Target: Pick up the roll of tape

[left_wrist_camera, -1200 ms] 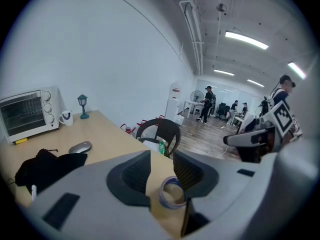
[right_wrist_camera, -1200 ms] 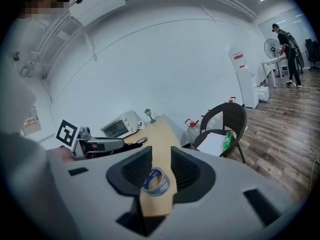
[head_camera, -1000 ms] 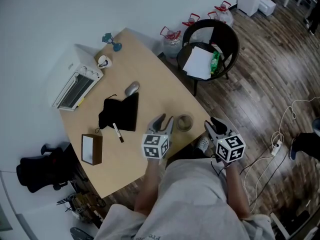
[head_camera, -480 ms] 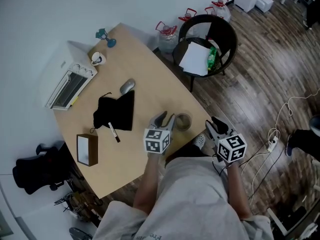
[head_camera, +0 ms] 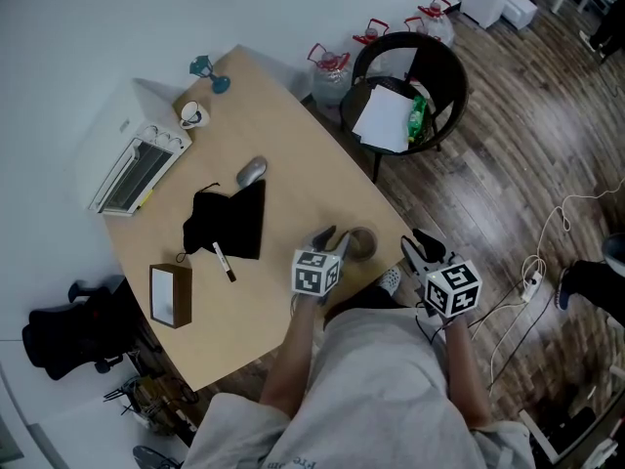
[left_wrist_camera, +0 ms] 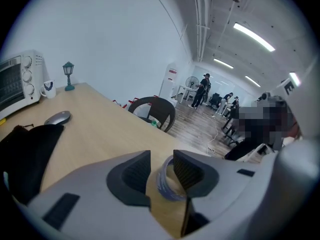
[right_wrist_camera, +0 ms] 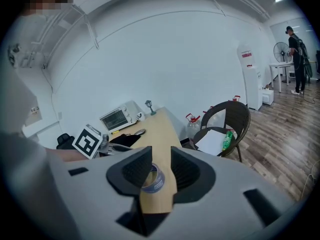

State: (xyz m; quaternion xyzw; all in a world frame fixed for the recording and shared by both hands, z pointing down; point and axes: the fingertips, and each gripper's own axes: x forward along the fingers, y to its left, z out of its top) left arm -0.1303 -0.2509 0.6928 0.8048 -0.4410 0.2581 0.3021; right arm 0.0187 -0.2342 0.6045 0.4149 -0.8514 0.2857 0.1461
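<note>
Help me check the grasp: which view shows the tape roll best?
Left gripper view: the tape roll sits close between its open jaws. The head view shows it small, partly behind the left gripper; the right gripper view shows it farther off.

The table (head_camera: 293, 154) is light tan wood, tape roll (right_wrist_camera: 152, 180) looks bluish. Black cloth (head_camera: 227, 221), white toaster oven (head_camera: 137, 169), black chair (head_camera: 457, 86).

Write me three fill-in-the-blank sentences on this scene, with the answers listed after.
1. The roll of tape lies flat on the wooden ____.
2. The gripper closest to the tape is the person's ____ one.
3. The white paper lies on the seat of the black ____.
Missing words: table; left; chair.
</note>
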